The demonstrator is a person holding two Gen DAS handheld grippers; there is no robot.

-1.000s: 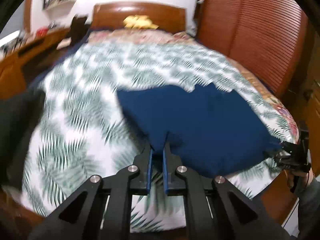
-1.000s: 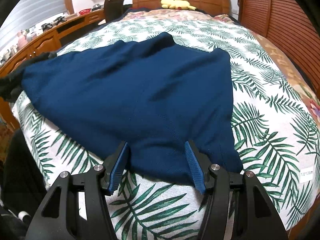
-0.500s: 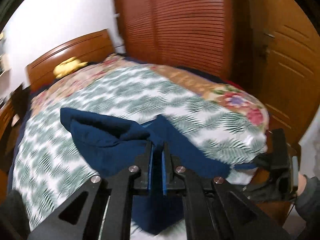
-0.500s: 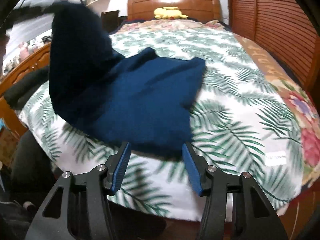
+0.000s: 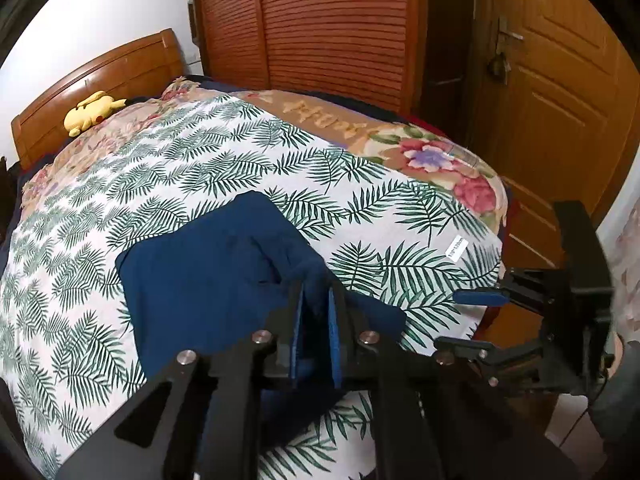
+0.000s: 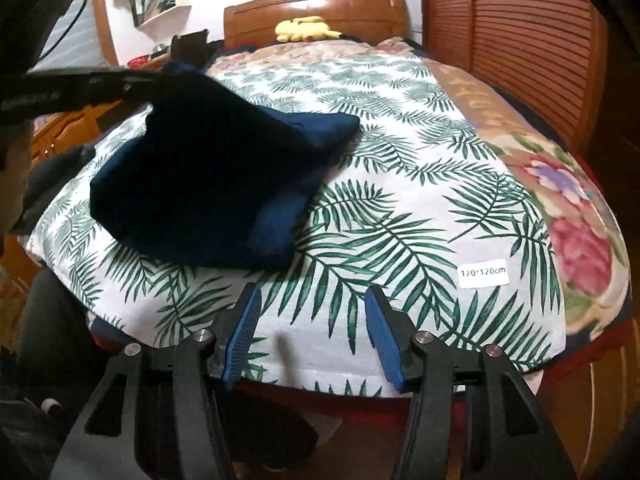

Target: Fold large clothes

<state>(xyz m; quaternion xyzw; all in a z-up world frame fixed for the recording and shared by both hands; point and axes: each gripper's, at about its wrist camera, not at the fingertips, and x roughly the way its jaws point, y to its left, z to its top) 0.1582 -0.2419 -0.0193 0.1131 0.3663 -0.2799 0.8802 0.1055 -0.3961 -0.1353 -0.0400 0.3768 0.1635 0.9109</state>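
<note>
A dark blue garment (image 5: pixel 208 280) lies partly folded over itself on the leaf-print bed cover (image 5: pixel 224 168). My left gripper (image 5: pixel 316 300) is shut on a fold of the blue garment, holding it lifted above the bed; it shows in the right wrist view (image 6: pixel 160 76) with the garment (image 6: pixel 208 184) hanging from it. My right gripper (image 6: pixel 310 308) is open and empty over the bed's front edge, to the right of the garment. It also shows in the left wrist view (image 5: pixel 476 320), open.
A yellow plush toy (image 6: pixel 306 29) lies at the wooden headboard (image 6: pixel 320 8). Slatted wardrobe doors (image 5: pixel 332 28) and a wooden door (image 5: pixel 560 100) stand to the right of the bed. A desk with shelves (image 6: pixel 132 4) is on the left. A size label (image 6: pixel 483 273) is on the cover.
My left gripper has carried its garment corner up and across to the right, folding the garment over itself. My right gripper has pulled back off the garment, still open.
</note>
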